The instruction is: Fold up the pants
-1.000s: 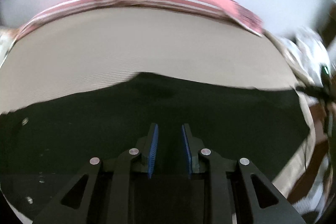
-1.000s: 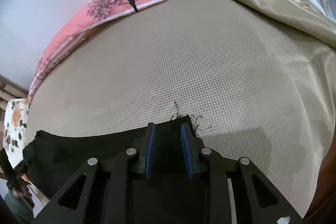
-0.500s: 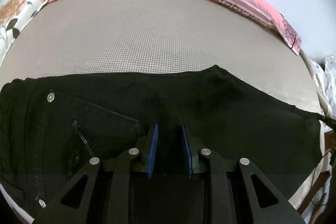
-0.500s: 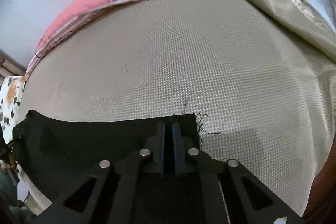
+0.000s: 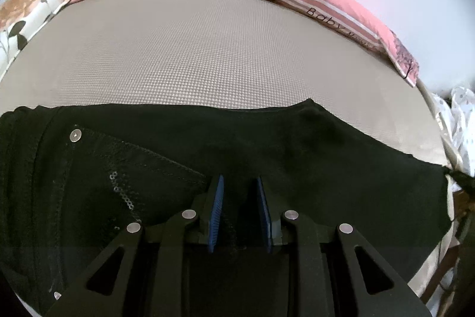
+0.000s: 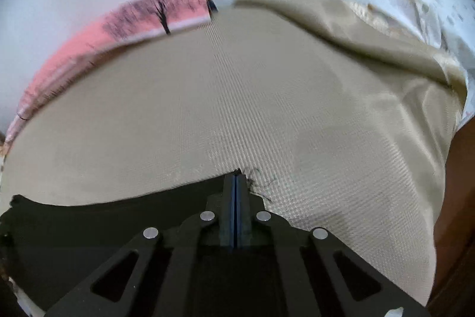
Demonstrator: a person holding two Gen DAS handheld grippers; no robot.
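Black denim pants (image 5: pixel 267 156) with little metal rivets are laid out flat along the near edge of a bed covered in a beige waffle-weave bedspread (image 5: pixel 207 49), waistband end off to the left, frayed hem end to the right. So honestly we're barely started, I don't see any fold in them yet. The right gripper (image 6: pixel 236 183) has its jaws pressed together right on the frayed hem corner, looks like it's pinching the fabric. The left gripper (image 5: pixel 239 192) hangs over the hip area near the pocket stitching, jaws a bit apart, and the cloth sits under them, not gripped as far as I can see. My guess is that the left grab comes next, then the actual folding.
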